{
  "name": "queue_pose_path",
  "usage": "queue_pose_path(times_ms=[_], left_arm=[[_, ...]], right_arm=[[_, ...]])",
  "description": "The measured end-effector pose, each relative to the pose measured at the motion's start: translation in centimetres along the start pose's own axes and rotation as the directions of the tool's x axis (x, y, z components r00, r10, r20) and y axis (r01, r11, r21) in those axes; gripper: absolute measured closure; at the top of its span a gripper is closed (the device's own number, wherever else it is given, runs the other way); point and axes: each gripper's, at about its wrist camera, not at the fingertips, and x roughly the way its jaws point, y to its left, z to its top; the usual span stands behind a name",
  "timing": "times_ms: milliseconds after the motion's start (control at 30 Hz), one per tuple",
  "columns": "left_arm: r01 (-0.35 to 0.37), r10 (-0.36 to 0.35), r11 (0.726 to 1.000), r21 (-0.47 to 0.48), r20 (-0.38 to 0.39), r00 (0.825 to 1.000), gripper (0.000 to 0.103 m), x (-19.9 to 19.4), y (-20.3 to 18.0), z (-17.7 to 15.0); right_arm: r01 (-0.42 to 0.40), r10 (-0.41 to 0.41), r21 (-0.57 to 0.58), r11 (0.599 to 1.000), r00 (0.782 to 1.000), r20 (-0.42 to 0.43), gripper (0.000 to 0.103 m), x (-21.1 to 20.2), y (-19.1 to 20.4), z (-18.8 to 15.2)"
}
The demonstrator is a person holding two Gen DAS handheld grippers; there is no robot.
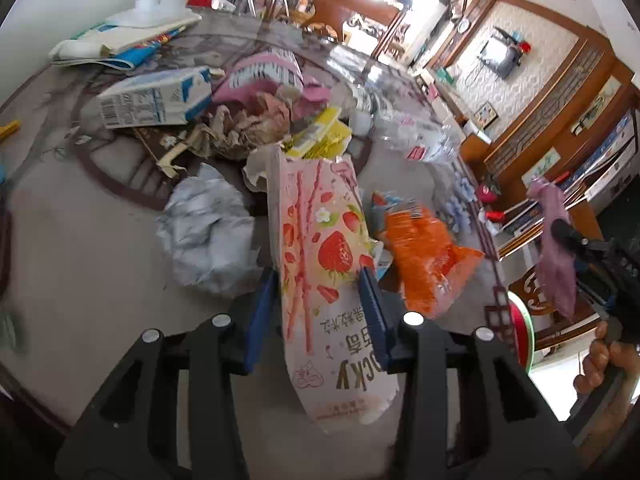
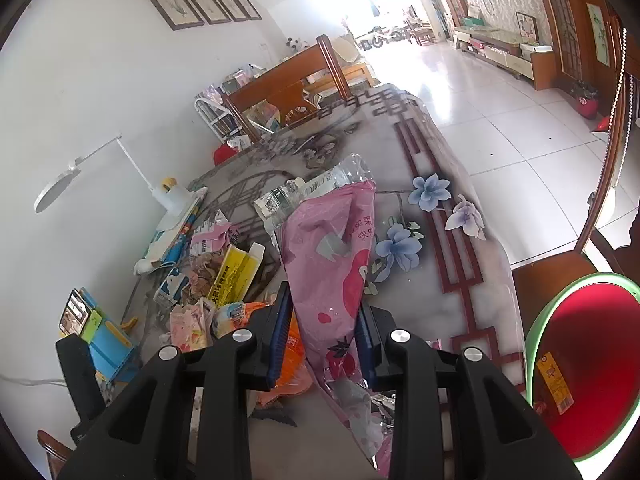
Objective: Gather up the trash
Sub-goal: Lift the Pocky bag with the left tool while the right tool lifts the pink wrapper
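Observation:
A pink strawberry Pocky box lies flat on the table, and my left gripper is shut on it, one blue pad against each long side. My right gripper is shut on a pink plastic wrapper, held up above the table. That wrapper also hangs at the right in the left wrist view, as a purple strip. Just past the box is a trash pile with an orange wrapper, crumpled white paper, a milk carton and a yellow wrapper.
A red basin with a green rim sits off the table's right edge on a wooden chair. A clear plastic bottle lies behind the pink wrapper. A white desk lamp and books stand against the wall. A person's hand holds the right gripper.

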Motion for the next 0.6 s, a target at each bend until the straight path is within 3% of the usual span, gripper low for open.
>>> queue_pose_path(times_ms=[67,133,167,300,433,467,533,567,600], left_arm=[[0.006,-0.006,1.0,0.003,0.038,0.999,0.063,-1.2,-0.4,0.1],[0.015,-0.016,1.0,0.019,0.077,0.997,0.094,-2.5,-1.0,0.4],[0.025,-0.027,0.999,0.025,0.082,0.996,0.102,-2.9,-1.3,0.6],[0.08,-0.087,0.995,0.061,0.135,0.987,0.102,-4.8,-3.4,1.3],[0.08,-0.1,0.986,0.148,0.137,0.985,0.102,-5.1,-5.6,1.6],[0.072,-0.092,0.985,0.155,0.122,0.988,0.1,-4.9,-5.7,1.6],[0.045,-0.06,0.989,0.144,0.101,0.993,0.068,-4.3,-5.1,1.3],[0.03,-0.042,0.991,0.13,0.093,0.995,0.037,-4.0,-4.5,1.2],[0.018,-0.027,0.994,0.112,0.084,0.996,0.032,-3.5,-3.8,1.0]], right_arm=[[-0.002,0.002,0.004,1.0,1.0,0.003,0.075,-0.2,0.0,0.1],[-0.006,0.006,0.009,1.0,1.0,0.007,0.075,-0.4,-0.1,0.1],[-0.009,0.009,0.011,1.0,1.0,0.01,0.075,-0.5,-0.1,0.1],[-0.021,0.021,0.015,1.0,0.999,0.026,0.075,-1.2,-0.3,0.3],[-0.002,0.002,0.016,1.0,1.0,0.031,0.075,-1.5,-0.8,0.3],[-0.002,0.001,0.024,1.0,1.0,0.03,0.075,-1.6,-1.1,0.2],[0.0,-0.001,0.038,0.999,1.0,0.028,0.075,-1.8,-1.7,0.2],[0.003,-0.004,0.043,0.999,1.0,0.029,0.074,-1.8,-1.9,0.2],[0.004,-0.005,0.052,0.999,1.0,0.028,0.074,-1.9,-2.1,0.1]])
